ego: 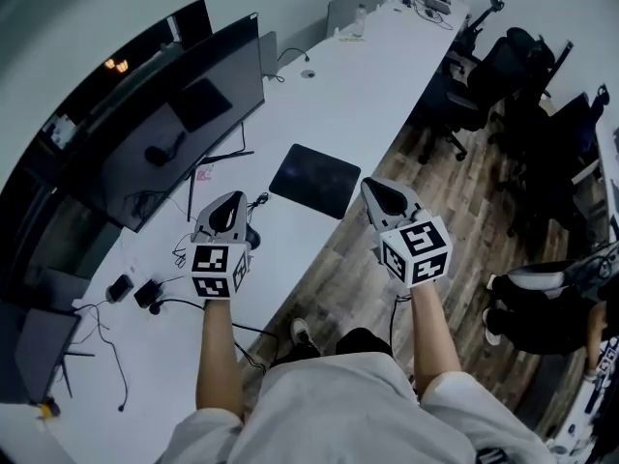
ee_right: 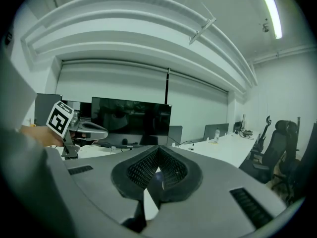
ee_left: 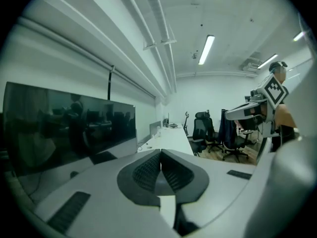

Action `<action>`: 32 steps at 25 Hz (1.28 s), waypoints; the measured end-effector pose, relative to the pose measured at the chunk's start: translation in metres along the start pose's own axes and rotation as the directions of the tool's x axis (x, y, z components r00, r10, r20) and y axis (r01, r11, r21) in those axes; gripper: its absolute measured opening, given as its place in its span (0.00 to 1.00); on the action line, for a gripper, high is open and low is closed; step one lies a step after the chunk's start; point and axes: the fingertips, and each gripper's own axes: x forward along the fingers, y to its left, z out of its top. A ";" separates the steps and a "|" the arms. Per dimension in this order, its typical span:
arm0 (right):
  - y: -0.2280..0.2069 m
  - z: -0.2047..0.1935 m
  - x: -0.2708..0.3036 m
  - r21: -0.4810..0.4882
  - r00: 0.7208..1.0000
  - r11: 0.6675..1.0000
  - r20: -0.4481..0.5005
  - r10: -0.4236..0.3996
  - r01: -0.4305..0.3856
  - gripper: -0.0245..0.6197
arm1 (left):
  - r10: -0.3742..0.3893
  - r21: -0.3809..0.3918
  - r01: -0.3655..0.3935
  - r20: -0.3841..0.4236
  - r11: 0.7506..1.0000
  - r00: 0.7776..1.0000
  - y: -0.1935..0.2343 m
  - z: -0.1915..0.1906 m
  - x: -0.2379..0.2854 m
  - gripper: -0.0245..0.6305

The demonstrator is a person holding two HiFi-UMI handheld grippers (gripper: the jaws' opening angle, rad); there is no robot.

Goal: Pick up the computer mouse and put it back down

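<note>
Both grippers hang in the air over the near part of a long white desk (ego: 358, 75). My left gripper (ego: 232, 199) is shut with nothing between its pads (ee_left: 148, 170), and it floats above the desk in front of the monitor. A small dark rounded thing (ego: 253, 236), possibly the mouse, peeks out just right of it, mostly hidden. My right gripper (ego: 373, 188) is over the desk's front edge, its ribbed pads (ee_right: 143, 167) closed together on nothing. A dark mouse pad (ego: 314, 180) lies between the two grippers, a little beyond their tips.
A wide dark monitor (ego: 164, 133) stands along the desk's left side. Cables and small adapters (ego: 145, 293) lie near the left front. A laptop (ego: 353, 8) sits far down the desk. Office chairs (ego: 503, 66) and a seated person (ego: 542, 298) are on the wooden floor at right.
</note>
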 end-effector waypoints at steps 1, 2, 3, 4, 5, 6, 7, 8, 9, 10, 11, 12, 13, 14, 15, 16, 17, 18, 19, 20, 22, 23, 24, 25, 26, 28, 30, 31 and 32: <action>0.000 -0.004 0.008 0.006 1.000 1.000 -0.008 0.012 -0.012 0.06 | 0.014 -0.017 -0.014 -0.020 1.000 1.000 0.006 -0.009 0.004 0.06; -0.001 -0.009 0.017 0.013 1.000 1.000 -0.015 0.025 -0.024 0.06 | 0.025 -0.032 -0.026 -0.039 0.999 0.999 0.011 -0.018 0.008 0.06; -0.001 -0.014 0.026 0.017 0.999 0.999 -0.022 0.039 -0.038 0.06 | 0.034 -0.045 -0.036 -0.057 0.998 0.998 0.015 -0.027 0.013 0.06; -0.001 -0.018 0.035 0.017 0.998 0.998 -0.033 0.055 -0.055 0.06 | 0.044 -0.059 -0.048 -0.074 0.997 0.996 0.019 -0.035 0.016 0.06; 0.000 -0.023 0.045 0.014 0.996 0.997 -0.045 0.074 -0.074 0.06 | 0.056 -0.073 -0.062 -0.090 0.995 0.994 0.023 -0.044 0.020 0.06; 0.001 -0.028 0.055 0.012 0.994 0.995 -0.060 0.095 -0.094 0.06 | 0.070 -0.087 -0.079 -0.105 0.993 0.992 0.027 -0.052 0.023 0.06; 0.003 -0.033 0.064 0.011 0.991 0.993 -0.074 0.115 -0.114 0.06 | 0.085 -0.102 -0.097 -0.121 0.990 0.989 0.030 -0.062 0.026 0.06; 0.004 -0.039 0.073 0.012 0.987 0.991 -0.088 0.134 -0.133 0.06 | 0.099 -0.115 -0.115 -0.139 0.987 0.985 0.033 -0.072 0.029 0.06; 0.006 -0.044 0.081 0.013 0.983 0.989 -0.102 0.151 -0.150 0.06 | 0.113 -0.126 -0.133 -0.160 0.983 0.981 0.036 -0.084 0.033 0.08; 0.007 -0.050 0.090 0.014 0.979 0.986 -0.118 0.166 -0.166 0.06 | 0.126 -0.135 -0.152 -0.185 0.979 0.975 0.039 -0.097 0.036 0.14; 0.009 -0.056 0.098 0.015 0.974 0.983 -0.132 0.182 -0.182 0.06 | 0.139 -0.142 -0.171 -0.210 0.975 0.968 0.042 -0.110 0.040 0.23; 0.011 -0.062 0.106 0.015 0.970 0.980 -0.142 0.197 -0.197 0.06 | 0.154 -0.147 -0.192 -0.234 0.970 0.960 0.045 -0.123 0.043 0.25; 0.012 -0.068 0.113 0.018 0.966 0.977 -0.149 0.212 -0.212 0.06 | 0.167 -0.153 -0.210 -0.256 0.966 0.952 0.047 -0.136 0.046 0.26; 0.013 -0.074 0.119 0.023 0.962 0.974 -0.155 0.225 -0.225 0.06 | 0.176 -0.159 -0.226 -0.279 0.961 0.944 0.049 -0.148 0.050 0.29; 0.014 -0.080 0.124 0.031 0.958 0.971 -0.161 0.238 -0.236 0.06 | 0.181 -0.169 -0.239 -0.302 0.956 0.936 0.049 -0.162 0.053 0.32; 0.015 -0.088 0.128 0.041 0.954 0.969 -0.170 0.248 -0.245 0.06 | 0.183 -0.182 -0.252 -0.325 0.951 0.928 0.049 -0.175 0.056 0.34; 0.015 -0.095 0.132 0.051 0.949 0.966 -0.180 0.258 -0.253 0.06 | 0.185 -0.199 -0.265 -0.347 0.943 0.920 0.048 -0.188 0.059 0.36; 0.016 -0.102 0.136 0.059 0.945 0.964 -0.191 0.267 -0.260 0.06 | 0.187 -0.220 -0.280 -0.366 0.934 0.912 0.048 -0.202 0.062 0.39; 0.016 -0.109 0.139 0.063 0.941 0.962 -0.203 0.272 -0.265 0.06 | 0.189 -0.241 -0.296 -0.384 0.924 0.904 0.049 -0.214 0.066 0.42; 0.016 -0.116 0.142 0.066 0.937 0.961 -0.214 0.275 -0.267 0.06 | 0.193 -0.262 -0.314 -0.400 0.913 0.896 0.050 -0.225 0.070 0.44; 0.015 -0.128 0.146 0.082 0.933 0.961 -0.232 0.275 -0.263 0.06 | 0.200 -0.304 -0.348 -0.427 0.887 0.882 0.052 -0.247 0.078 0.45; 0.014 -0.133 0.148 0.099 0.932 0.961 -0.236 0.276 -0.260 0.06 | 0.203 -0.319 -0.364 -0.441 0.875 0.874 0.053 -0.257 0.081 0.45; 0.012 -0.136 0.149 0.119 0.931 0.959 -0.236 0.279 -0.258 0.06 | 0.208 -0.323 -0.380 -0.458 0.867 0.864 0.053 -0.266 0.084 0.46; 0.011 -0.139 0.150 0.137 0.930 0.957 -0.236 0.283 -0.257 0.06 | 0.215 -0.319 -0.395 -0.476 0.862 0.853 0.054 -0.274 0.086 0.48; 0.009 -0.141 0.151 0.149 0.928 0.955 -0.237 0.287 -0.257 0.06 | 0.222 -0.310 -0.409 -0.494 0.859 0.841 0.054 -0.280 0.089 0.50; 0.007 -0.145 0.151 0.154 0.925 0.953 -0.244 0.291 -0.259 0.06 | 0.240 -0.293 -0.437 -0.523 0.851 0.818 0.056 -0.290 0.092 0.53; 0.006 -0.151 0.150 0.153 0.920 0.953 -0.258 0.294 -0.261 0.06 | 0.252 -0.282 -0.461 -0.550 0.842 0.796 0.055 -0.300 0.093 0.55; 0.005 -0.155 0.149 0.155 0.918 0.953 -0.267 0.294 -0.260 0.06 | 0.250 -0.281 -0.467 -0.563 0.839 0.788 0.053 -0.305 0.094 0.57; 0.005 -0.159 0.149 0.158 0.916 0.953 -0.274 0.293 -0.258 0.06 | 0.244 -0.283 -0.469 -0.573 0.837 0.782 0.051 -0.310 0.095 0.58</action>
